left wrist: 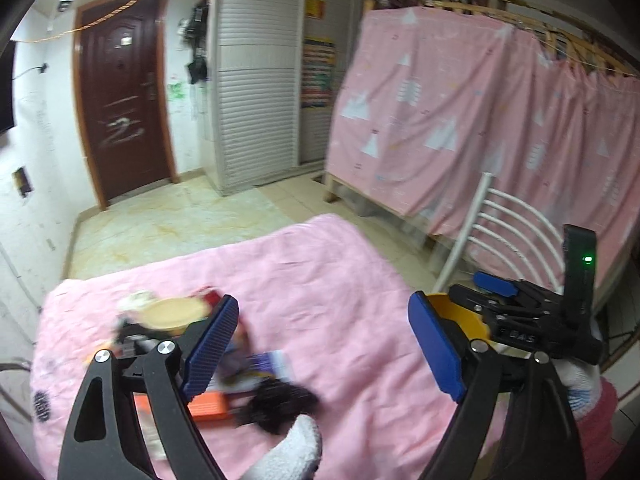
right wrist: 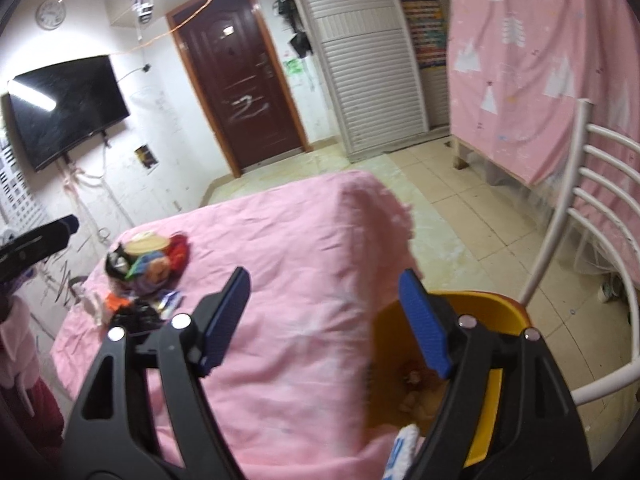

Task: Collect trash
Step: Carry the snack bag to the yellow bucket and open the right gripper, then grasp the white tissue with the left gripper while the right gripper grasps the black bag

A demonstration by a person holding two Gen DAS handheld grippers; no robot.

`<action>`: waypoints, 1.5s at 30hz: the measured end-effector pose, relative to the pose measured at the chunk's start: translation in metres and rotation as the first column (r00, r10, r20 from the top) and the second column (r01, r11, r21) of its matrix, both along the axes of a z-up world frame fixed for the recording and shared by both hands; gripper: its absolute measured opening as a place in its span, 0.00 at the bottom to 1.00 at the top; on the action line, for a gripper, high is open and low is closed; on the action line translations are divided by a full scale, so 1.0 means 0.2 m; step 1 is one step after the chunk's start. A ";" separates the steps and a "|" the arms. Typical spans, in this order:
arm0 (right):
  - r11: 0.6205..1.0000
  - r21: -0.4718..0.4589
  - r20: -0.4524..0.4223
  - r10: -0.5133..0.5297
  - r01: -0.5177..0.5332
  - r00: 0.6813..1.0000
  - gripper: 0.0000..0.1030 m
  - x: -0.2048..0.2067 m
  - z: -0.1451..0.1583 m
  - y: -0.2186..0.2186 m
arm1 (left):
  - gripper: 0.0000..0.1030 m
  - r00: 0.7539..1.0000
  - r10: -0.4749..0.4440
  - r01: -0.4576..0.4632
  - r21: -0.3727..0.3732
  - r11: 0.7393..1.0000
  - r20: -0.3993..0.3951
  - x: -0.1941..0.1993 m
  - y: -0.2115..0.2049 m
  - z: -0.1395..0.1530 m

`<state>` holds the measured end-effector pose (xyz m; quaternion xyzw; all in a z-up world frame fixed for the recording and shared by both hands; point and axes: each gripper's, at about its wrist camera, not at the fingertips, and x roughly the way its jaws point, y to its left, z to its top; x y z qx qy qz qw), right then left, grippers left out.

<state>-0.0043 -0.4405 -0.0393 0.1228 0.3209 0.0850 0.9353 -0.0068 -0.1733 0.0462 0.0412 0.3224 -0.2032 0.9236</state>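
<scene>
Both tools hover over the pink-covered surface [right wrist: 288, 240]. The left hand-held gripper [left wrist: 324, 344] gapes wide and empty above the trash pile [right wrist: 144, 272] near the far left edge. The right hand-held gripper [right wrist: 326, 320], equally wide, holds nothing, its right finger over the yellow bin [right wrist: 496, 392] at the near right edge beside the white chair [right wrist: 560, 240]. Open pink cloth lies between.

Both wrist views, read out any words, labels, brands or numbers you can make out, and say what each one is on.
Possibly "F DAS", embossed on the black body of the right gripper in the left wrist view; faint, so unsure.
Colourful chart beside the white cupboard: print too small and blurred.
Wall clock: numerals too small.
Wrappers in the trash pile on the pink blanket: blurred, unreadable.
White scrawl on the brown door: not legible as text.
</scene>
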 end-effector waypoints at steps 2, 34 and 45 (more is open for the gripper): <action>0.999 0.000 -0.007 0.038 -0.038 0.999 0.74 0.01 0.00 0.09 | 0.78 0.999 0.041 -0.042 0.007 0.999 0.015 -0.01 0.10 0.00; 0.914 -0.119 -0.192 0.361 -0.387 0.912 0.89 0.11 -0.16 1.00 | 0.84 0.955 0.219 -0.205 0.093 0.974 -0.198 0.08 0.84 -0.53; 0.894 -0.184 -0.234 0.364 -0.408 0.902 0.61 0.12 -0.21 1.07 | 0.26 0.961 0.161 -0.155 0.047 0.987 -0.226 0.09 0.82 -0.59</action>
